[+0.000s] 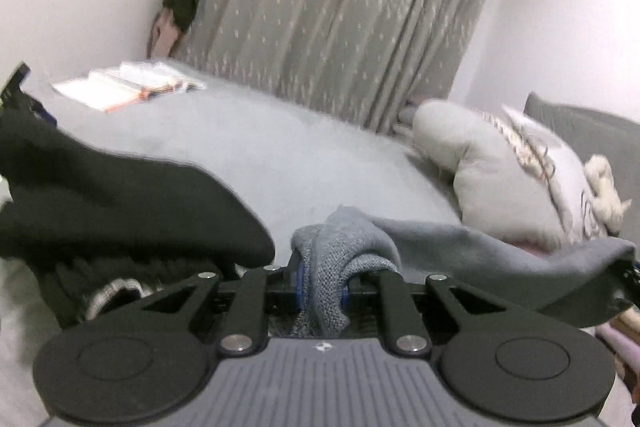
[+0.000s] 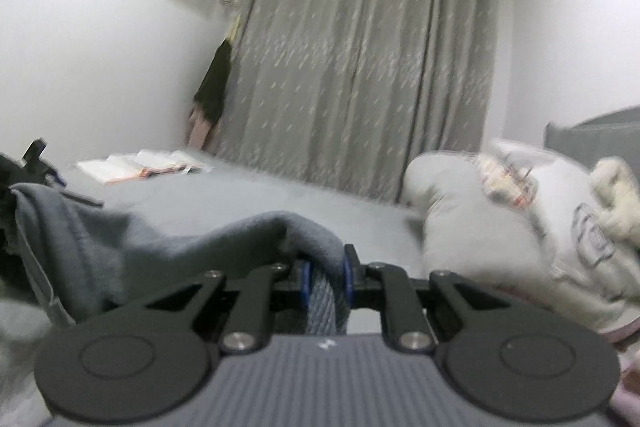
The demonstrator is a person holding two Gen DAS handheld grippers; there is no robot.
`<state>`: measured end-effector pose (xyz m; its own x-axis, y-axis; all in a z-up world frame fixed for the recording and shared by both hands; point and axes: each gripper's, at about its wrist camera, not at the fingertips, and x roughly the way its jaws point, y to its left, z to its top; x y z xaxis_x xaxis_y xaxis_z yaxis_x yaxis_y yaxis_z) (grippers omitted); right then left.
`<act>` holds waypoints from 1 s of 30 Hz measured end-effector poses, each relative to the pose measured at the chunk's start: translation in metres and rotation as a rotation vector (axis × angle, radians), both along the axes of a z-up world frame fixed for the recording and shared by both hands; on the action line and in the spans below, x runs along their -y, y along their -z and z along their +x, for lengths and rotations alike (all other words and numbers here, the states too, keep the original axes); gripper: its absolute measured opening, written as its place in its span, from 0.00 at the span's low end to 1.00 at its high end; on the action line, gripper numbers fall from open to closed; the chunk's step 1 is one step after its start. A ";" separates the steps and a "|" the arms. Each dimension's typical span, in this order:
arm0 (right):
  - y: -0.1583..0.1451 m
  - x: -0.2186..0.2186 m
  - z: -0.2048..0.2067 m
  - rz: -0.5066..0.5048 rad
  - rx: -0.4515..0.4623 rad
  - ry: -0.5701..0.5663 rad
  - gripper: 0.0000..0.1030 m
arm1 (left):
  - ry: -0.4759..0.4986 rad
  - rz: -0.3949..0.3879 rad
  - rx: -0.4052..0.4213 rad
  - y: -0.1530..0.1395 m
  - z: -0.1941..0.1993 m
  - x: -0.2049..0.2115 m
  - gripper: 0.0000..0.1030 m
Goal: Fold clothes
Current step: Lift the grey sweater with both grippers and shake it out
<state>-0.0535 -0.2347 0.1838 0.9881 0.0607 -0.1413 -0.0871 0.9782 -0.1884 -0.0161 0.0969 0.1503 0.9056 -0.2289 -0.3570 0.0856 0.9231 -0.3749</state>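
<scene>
The fingers of the left gripper [image 1: 322, 281] are mostly buried in the bunched grey knitted garment [image 1: 440, 247], whose far end runs off the right edge of the left wrist view. The black fabric heap [image 1: 120, 203] is cut by the left edge. In the right wrist view, the grey garment [image 2: 120, 247] wraps the fingers of the right gripper [image 2: 326, 279]. The white papers [image 2: 136, 167] at the bed's far left corner are too blurred to read.
</scene>
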 end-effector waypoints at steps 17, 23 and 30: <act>-0.127 0.079 -0.100 0.117 0.235 0.058 0.14 | 0.119 -0.049 0.310 -0.138 -0.085 -0.014 0.17; -0.075 0.120 -0.042 0.216 -0.052 0.171 0.14 | 0.149 0.011 -0.038 -0.058 0.039 0.026 0.19; 0.012 0.144 0.016 0.188 -0.320 0.387 0.23 | 0.129 0.064 -0.325 0.052 0.100 0.046 0.26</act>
